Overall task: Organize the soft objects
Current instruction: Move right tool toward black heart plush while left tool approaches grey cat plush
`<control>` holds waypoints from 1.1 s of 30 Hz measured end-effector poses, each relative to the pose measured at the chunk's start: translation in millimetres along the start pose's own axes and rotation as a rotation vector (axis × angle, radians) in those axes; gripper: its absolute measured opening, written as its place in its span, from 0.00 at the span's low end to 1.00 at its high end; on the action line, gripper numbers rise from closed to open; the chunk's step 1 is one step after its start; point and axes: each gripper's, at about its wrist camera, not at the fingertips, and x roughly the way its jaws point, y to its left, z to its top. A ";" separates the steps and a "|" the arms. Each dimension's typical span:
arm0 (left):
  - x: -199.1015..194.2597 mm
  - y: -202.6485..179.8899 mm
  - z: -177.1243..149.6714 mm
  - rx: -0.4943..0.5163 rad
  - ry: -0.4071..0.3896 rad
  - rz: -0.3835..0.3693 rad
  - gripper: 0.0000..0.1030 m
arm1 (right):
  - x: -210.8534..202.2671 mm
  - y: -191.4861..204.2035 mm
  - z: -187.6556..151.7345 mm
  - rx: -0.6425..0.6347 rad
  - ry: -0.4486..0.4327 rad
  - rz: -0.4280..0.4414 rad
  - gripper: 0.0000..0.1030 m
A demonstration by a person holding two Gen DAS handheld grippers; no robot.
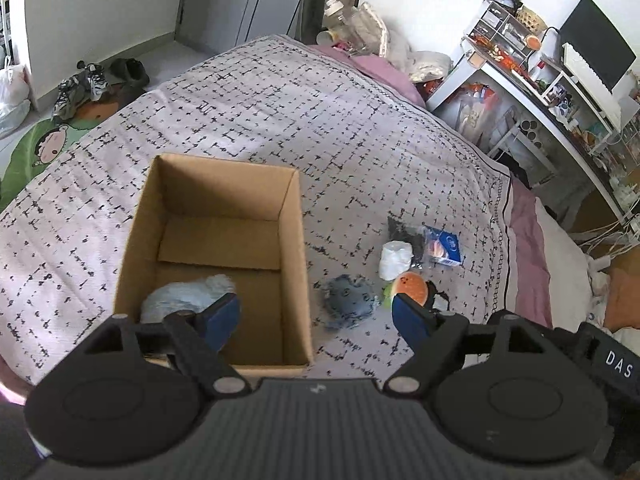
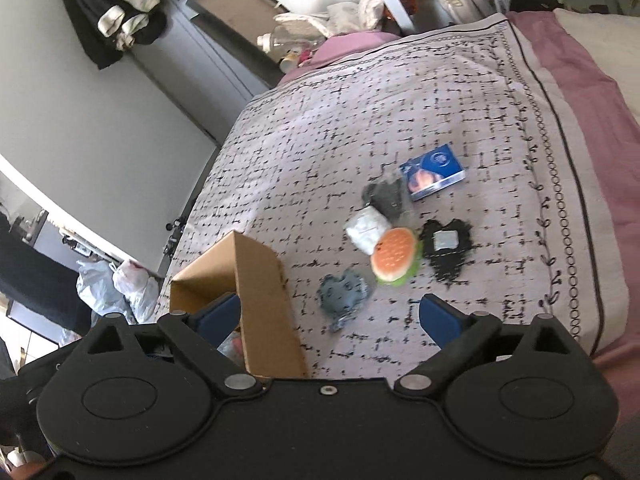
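Observation:
An open cardboard box [image 1: 294,240] [image 2: 264,300] stands on the bed with a pale blue fluffy item [image 1: 184,296] inside. To its right lie a grey-blue soft toy [image 1: 350,300] [image 2: 344,296], a plush hamburger [image 1: 412,286] [image 2: 394,256], a white rolled item [image 1: 394,258] [image 2: 366,230], a dark grey pouch [image 2: 386,196] and a black pouch [image 2: 446,246]. My left gripper [image 1: 316,318] is open and empty above the box's right wall. My right gripper [image 2: 330,320] is open and empty above the bed by the grey-blue toy.
A blue box [image 1: 444,246] [image 2: 434,170] lies beyond the soft items. The patterned bedspread [image 1: 280,112] covers the bed. A cluttered white desk [image 1: 540,80] stands to the right. Shoes [image 1: 80,84] and plastic bags [image 2: 116,288] sit on the floor.

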 end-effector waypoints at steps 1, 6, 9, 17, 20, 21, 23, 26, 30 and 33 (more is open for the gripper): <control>1.1 -3.3 0.1 0.000 -0.001 -0.001 0.80 | -1.0 -3.4 1.9 0.005 0.000 -0.002 0.94; 8.7 -18.8 1.2 -0.001 -0.002 -0.001 0.80 | -3.3 -21.2 12.7 0.033 -0.001 -0.013 0.94; 15.0 -26.7 1.1 -0.002 0.001 0.001 0.80 | -3.5 -31.2 20.1 0.046 -0.004 -0.021 0.94; 37.0 -49.3 0.3 0.025 0.006 0.016 0.80 | 6.1 -51.7 42.5 0.080 0.002 -0.042 0.93; 47.4 -56.1 1.0 0.023 0.010 0.006 0.80 | 13.6 -60.2 46.7 0.098 -0.003 -0.040 0.93; 51.4 -58.9 1.1 0.029 0.011 0.008 0.80 | 16.2 -63.4 47.3 0.103 -0.005 -0.038 0.92; 59.6 -64.4 0.8 0.043 0.015 0.006 0.80 | 23.6 -71.0 46.1 0.115 -0.004 -0.042 0.92; 73.3 -71.4 -1.0 0.064 0.020 0.008 0.79 | 35.9 -81.5 44.2 0.139 0.013 -0.049 0.86; 96.3 -77.2 -5.1 0.082 0.056 0.007 0.76 | 51.2 -91.3 43.9 0.155 0.038 -0.044 0.83; 112.5 -80.6 -8.3 0.102 0.080 0.019 0.74 | 61.9 -98.0 45.5 0.173 0.057 -0.051 0.80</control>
